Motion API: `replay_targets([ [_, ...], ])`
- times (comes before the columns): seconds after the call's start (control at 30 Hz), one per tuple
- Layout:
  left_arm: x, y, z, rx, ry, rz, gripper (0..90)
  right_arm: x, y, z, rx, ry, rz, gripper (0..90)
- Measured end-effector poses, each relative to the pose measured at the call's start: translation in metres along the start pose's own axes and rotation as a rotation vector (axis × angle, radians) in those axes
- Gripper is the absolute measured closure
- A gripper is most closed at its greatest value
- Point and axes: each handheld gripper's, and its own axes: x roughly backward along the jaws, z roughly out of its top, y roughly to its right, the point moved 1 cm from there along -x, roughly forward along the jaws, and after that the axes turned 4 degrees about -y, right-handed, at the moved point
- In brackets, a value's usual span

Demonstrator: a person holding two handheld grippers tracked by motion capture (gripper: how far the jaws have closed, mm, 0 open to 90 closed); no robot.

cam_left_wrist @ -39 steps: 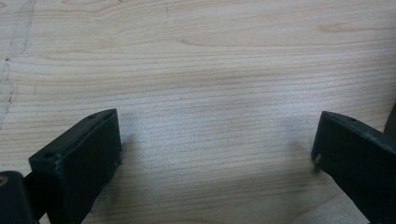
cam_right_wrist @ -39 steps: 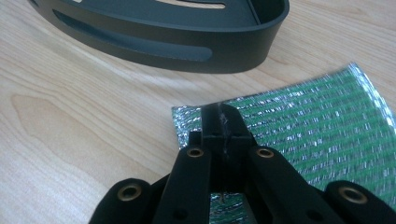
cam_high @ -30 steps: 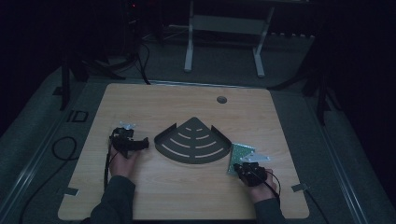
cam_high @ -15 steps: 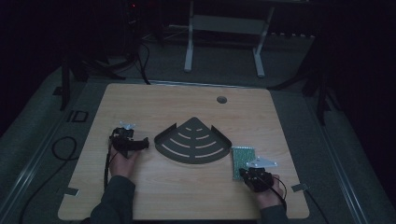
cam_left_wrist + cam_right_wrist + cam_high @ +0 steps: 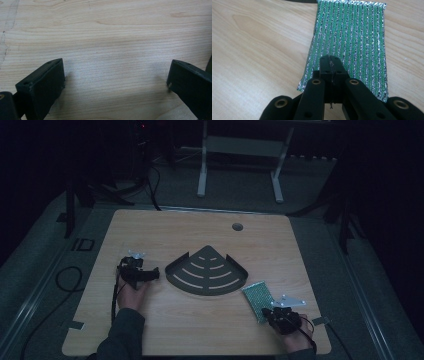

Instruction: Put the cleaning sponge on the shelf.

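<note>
Green scouring pad (image 5: 352, 42), silver-threaded, striped, lies flat on the wooden surface (image 5: 200, 230) at the near right, its far end just beside the right corner of the dark fan-shaped slotted tray (image 5: 207, 272). In the high view the pad (image 5: 256, 298) runs at a slant from the tray toward the person's right hand.

Right gripper (image 5: 330, 62): jaws pressed together, nothing between them, tips over the near end of the pad. Whether they touch its surface cannot be told. In the high view this gripper (image 5: 280, 314) sits at the pad's near end, hand behind it near the front edge.

Left gripper (image 5: 115, 77): jaws wide apart, bare wood between them. In the high view it (image 5: 137, 272) rests on the surface left of the tray, close to the tray's left corner but apart from it.

Round hole (image 5: 237, 226) in the surface near the far edge.
</note>
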Motion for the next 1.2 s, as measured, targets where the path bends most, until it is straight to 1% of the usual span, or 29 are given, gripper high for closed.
replay_targets([
  [0.2, 0.000, 0.000, 0.000, 0.000, 0.000, 0.000, 2.1, 0.006, -0.004, -0.003, 0.034, -0.036, 0.007, 89.2],
  [0.33, 0.000, 0.000, 0.000, 0.000, 0.001, 0.000, 2.1, 0.010, -0.002, -0.003, 0.042, -0.051, 0.002, 88.2],
  [0.4, 0.000, 0.000, 0.000, 0.001, 0.001, 0.000, 2.1, 0.012, 0.000, -0.003, 0.041, -0.044, 0.001, 87.9],
  [0.53, 0.000, 0.000, 0.000, 0.002, 0.001, 0.002, 2.2, 0.018, 0.004, 0.002, 0.024, -0.011, -0.003, 86.5],
  [0.57, 0.000, 0.000, 0.000, 0.002, 0.001, 0.002, 2.2, 0.018, 0.004, 0.002, 0.024, -0.011, -0.003, 86.5],
  [0.67, 0.000, 0.000, 0.000, 0.000, 0.000, 0.002, 2.2, 0.026, 0.013, 0.013, 0.025, 0.018, -0.027, 85.2],
  [0.83, 0.000, 0.001, -0.001, 0.002, 0.001, 0.002, 2.2, 0.035, 0.023, 0.030, 0.038, 0.038, -0.054, 82.9],
  [1.03, 0.001, 0.001, -0.001, 0.002, 0.001, 0.002, 2.2, 0.036, 0.030, 0.044, 0.067, 0.015, -0.061, 80.4],
  [1.13, 0.001, 0.001, -0.001, 0.001, 0.001, 0.003, 2.2, 0.036, 0.032, 0.046, 0.073, 0.009, -0.062, 80.3],
  [1.2, 0.001, 0.001, -0.001, 0.001, 0.001, 0.003, 2.2, 0.032, 0.036, 0.050, 0.082, -0.017, -0.055, 79.5],
])
